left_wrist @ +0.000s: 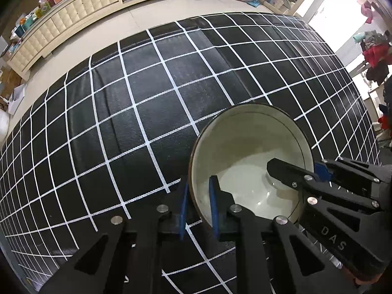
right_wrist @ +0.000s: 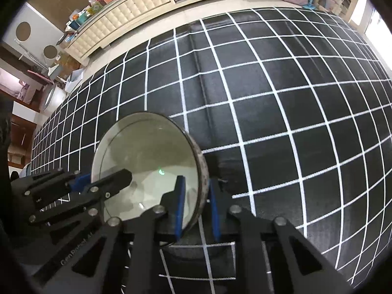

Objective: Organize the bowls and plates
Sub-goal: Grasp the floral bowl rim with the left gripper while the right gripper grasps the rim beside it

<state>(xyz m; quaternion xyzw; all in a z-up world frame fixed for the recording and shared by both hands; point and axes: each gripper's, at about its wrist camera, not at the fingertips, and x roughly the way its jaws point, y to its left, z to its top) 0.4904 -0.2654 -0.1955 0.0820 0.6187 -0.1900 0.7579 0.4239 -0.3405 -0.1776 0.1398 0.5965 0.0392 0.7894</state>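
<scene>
A black white-gridded tablecloth (left_wrist: 147,98) covers the table, its near edge cut off by the frames. The white bowl (left_wrist: 250,152) stands near that hidden edge. Left gripper (left_wrist: 199,205) pinches the bowl's left wall; right gripper (right_wrist: 196,203) pinches its right wall, the base hidden.

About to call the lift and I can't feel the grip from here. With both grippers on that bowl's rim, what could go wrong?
1. The left gripper and right gripper each pinch only the thin rim of the bowl, on opposite sides; glazed walls may slip.
2. If the hands rise unevenly, the bowl could tilt or twist out.
3. Pulling apart could wrench the rim from one grip over the table.
</scene>
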